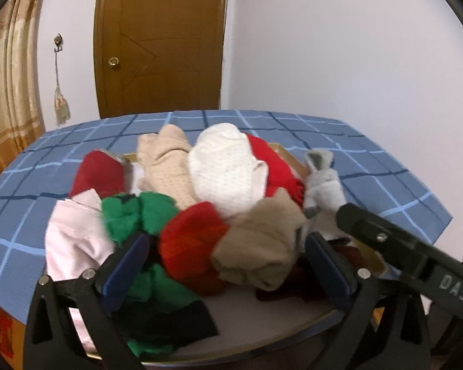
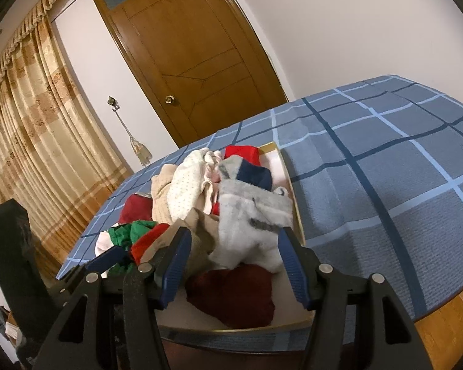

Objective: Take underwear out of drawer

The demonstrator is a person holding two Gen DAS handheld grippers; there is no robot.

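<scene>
A shallow drawer (image 2: 298,219) lies on a blue checked bedcover (image 2: 385,169), heaped with underwear. In the left wrist view my left gripper (image 1: 228,240) stands wide open low over the near side of the pile. A red piece (image 1: 191,240) and a beige piece (image 1: 259,246) lie between its blue pads, apart from them. A green piece (image 1: 139,215) and a pale pink piece (image 1: 74,237) lie to the left. My right gripper (image 2: 233,234) is half closed, its tips against a fluffy grey garment (image 2: 250,215) raised at the drawer's right side. A dark red piece (image 2: 234,296) lies beneath it.
A brown wooden door (image 1: 160,40) and a white wall stand behind the bed. Gold curtains (image 2: 31,138) hang at the left. The right gripper's black body (image 1: 401,246) reaches in beside the left gripper's right finger. The bedcover's edge drops off at the right.
</scene>
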